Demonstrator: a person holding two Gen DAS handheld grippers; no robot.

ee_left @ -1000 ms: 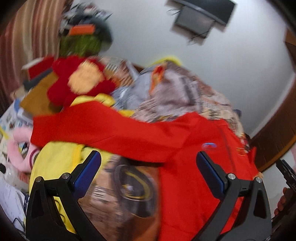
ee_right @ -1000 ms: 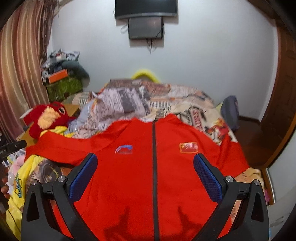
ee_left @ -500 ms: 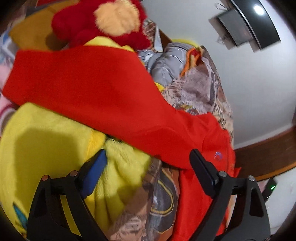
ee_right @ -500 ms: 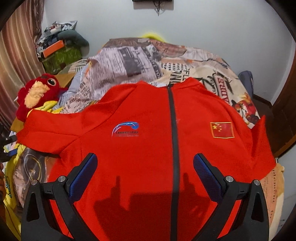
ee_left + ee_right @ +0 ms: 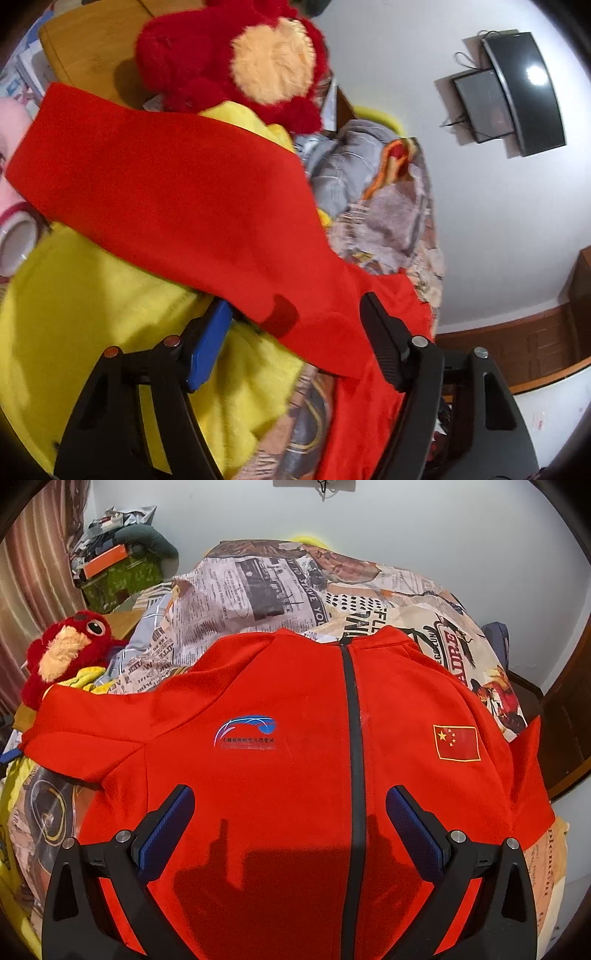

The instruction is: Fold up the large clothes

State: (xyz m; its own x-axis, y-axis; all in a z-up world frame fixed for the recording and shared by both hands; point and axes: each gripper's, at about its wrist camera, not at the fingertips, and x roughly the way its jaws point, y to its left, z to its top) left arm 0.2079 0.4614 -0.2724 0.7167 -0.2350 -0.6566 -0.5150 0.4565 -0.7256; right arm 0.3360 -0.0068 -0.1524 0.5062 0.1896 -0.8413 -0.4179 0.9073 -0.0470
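Observation:
A large red zip jacket lies face up on the bed, with a dark zipper down its middle, a blue logo and a flag patch on the chest. Its left sleeve stretches out over yellow fabric. My left gripper is open, its jaws straddling the sleeve's lower edge near the armpit, one finger under the cloth edge. My right gripper is open and hovers over the jacket's lower chest, casting a shadow on it.
A red plush toy sits beyond the sleeve, also in the right wrist view. A yellow blanket lies under the sleeve. Newspaper-print bedding is piled behind the collar. Boxes stack at the far left. A screen hangs on the wall.
My left gripper has swung down and in toward the sleeve, which now lies between its jaws. My right gripper has moved lower and closer over the jacket front.

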